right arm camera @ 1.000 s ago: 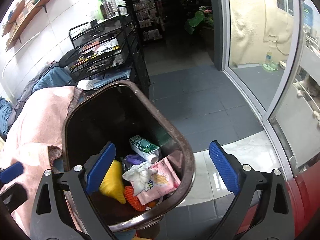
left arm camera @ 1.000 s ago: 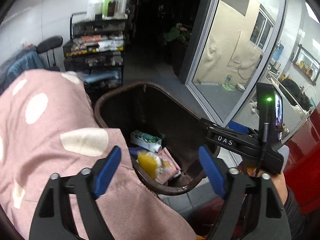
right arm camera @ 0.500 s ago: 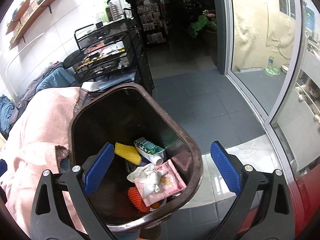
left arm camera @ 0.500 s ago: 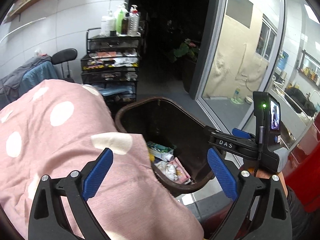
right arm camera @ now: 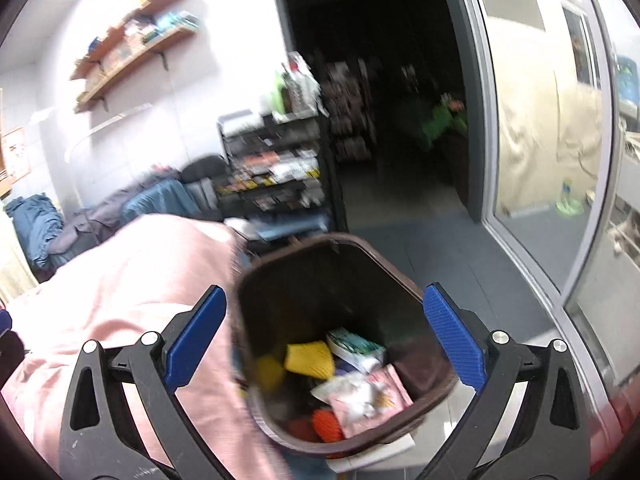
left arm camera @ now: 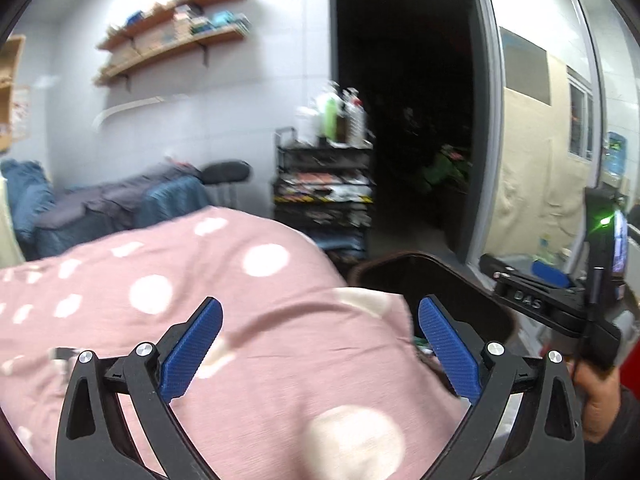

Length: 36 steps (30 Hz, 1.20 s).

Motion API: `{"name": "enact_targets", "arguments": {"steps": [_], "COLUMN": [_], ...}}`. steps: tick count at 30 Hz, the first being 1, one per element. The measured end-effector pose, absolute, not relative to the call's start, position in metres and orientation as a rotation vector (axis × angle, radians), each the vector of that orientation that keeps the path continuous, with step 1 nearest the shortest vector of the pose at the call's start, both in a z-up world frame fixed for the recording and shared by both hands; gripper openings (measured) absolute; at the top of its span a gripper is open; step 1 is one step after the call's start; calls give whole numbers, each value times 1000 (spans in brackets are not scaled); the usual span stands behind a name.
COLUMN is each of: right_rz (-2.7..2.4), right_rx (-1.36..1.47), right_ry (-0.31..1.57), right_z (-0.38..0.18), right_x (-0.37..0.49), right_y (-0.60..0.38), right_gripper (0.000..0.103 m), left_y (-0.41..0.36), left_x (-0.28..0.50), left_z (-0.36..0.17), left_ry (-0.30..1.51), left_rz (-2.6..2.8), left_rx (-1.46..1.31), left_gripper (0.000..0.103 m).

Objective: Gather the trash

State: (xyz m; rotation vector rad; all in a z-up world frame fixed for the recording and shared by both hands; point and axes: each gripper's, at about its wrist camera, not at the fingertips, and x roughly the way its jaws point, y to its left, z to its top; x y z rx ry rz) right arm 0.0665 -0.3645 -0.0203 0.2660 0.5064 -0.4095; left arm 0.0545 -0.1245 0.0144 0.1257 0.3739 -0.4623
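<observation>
A dark brown trash bin (right arm camera: 384, 264) stands on the floor below my right gripper (right arm camera: 325, 292), which is open with nothing between its blue pads. Inside the bin lie a yellow piece (right arm camera: 310, 358), a green and white packet (right arm camera: 352, 346), a pink wrapper (right arm camera: 376, 396) and an orange piece (right arm camera: 326, 424). My left gripper (left arm camera: 320, 308) hangs over a pink dotted cloth (left arm camera: 200, 280); its jaws are opening and hold nothing. In the left wrist view only the bin's far rim (left arm camera: 440, 264) shows, with the right gripper (left arm camera: 548, 304) beyond it, held by a hand (left arm camera: 596, 404).
The pink cloth (right arm camera: 120, 300) butts against the bin's left side. Behind stand a black wire rack (right arm camera: 276, 176) with bottles on top, a chair draped in blue clothes (left arm camera: 120, 208), wall shelves (left arm camera: 172, 40), a dark doorway and a glass door (right arm camera: 540, 160). A red surface (right arm camera: 616, 420) lies lower right.
Both grippers have lifted and tipped upward, so the bin sits lower in each view and more wall shows. The left jaws have spread wider. The yellow piece has settled among the trash.
</observation>
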Motion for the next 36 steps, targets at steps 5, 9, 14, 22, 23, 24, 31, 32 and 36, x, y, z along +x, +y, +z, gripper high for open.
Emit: {"name": "enact_targets", "arguments": {"steps": [5, 9, 14, 22, 23, 24, 31, 32, 36], "right_rz": [-347, -305, -236, -161, -155, -152, -144, -143, -142], "right_rx": [162, 91, 87, 75, 63, 51, 34, 34, 44], "right_ry": [418, 332, 281, 218, 207, 195, 160, 161, 160], "right_z": [-8, -1, 6, 17, 19, 19, 24, 24, 27], "right_x": [54, 35, 21, 5, 3, 2, -3, -3, -4], "right_y": [-319, -287, -267, -237, -234, -231, -224, -223, -224], "right_gripper": [97, 97, 97, 98, 98, 97, 97, 98, 98], "left_y": [-97, -75, -57, -37, -36, -35, -28, -28, -29], "left_x": [40, 31, 13, -6, -7, -7, -9, -9, -11], "left_z": [18, 19, 19, 22, 22, 21, 19, 19, 20], "left_ry": [318, 300, 244, 179, 177, 177, 169, 166, 156], "left_rz": [-347, -280, -223, -162, -160, -160, -137, -134, -131], "left_rx": [95, 39, 12, -23, -23, -27, -41, -40, -32], "left_gripper": [98, 97, 98, 98, 98, 98, 98, 98, 98]}}
